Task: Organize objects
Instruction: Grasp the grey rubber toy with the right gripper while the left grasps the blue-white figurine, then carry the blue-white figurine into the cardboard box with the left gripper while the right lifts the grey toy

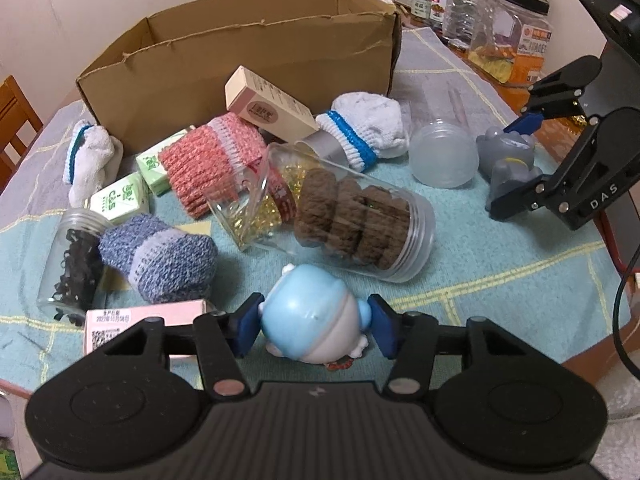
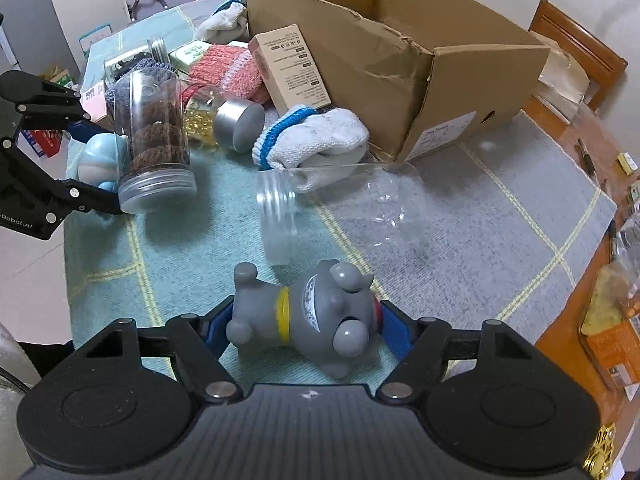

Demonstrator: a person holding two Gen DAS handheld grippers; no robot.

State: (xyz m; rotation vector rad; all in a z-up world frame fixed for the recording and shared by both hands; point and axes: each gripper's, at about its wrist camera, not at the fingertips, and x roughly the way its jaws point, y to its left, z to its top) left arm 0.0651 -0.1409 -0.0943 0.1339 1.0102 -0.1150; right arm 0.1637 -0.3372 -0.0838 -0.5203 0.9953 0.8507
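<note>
Left gripper (image 1: 312,326): closed around the blue toy (image 1: 308,312), one blue pad against each side; it also shows at the left edge of the right wrist view, with the toy between its fingers.
Blue toy: a light blue and white figure near the front edge of the counter (image 1: 500,264); whether it rests on the cloth or is lifted cannot be told.
Right gripper (image 2: 306,324): closed around the gray toy (image 2: 316,316), pads on both sides.
Gray toy: lying on its side with a yellow collar, legs pointing away from the camera, low over the teal cloth.
Cookie jar (image 1: 360,220): clear, on its side just beyond the blue toy, stacked with brown cookies.
Empty clear jar (image 2: 320,208): on its side between the gray toy and the box.
Cardboard box (image 1: 248,60): open-topped, at the back of the counter.
Socks: a pink sock (image 1: 208,160), a blue sock (image 1: 160,256) and a white sock (image 1: 364,128) with a blue band lie among the jars in front of the box.
Beige carton (image 1: 268,104): leaning against the box front.
</note>
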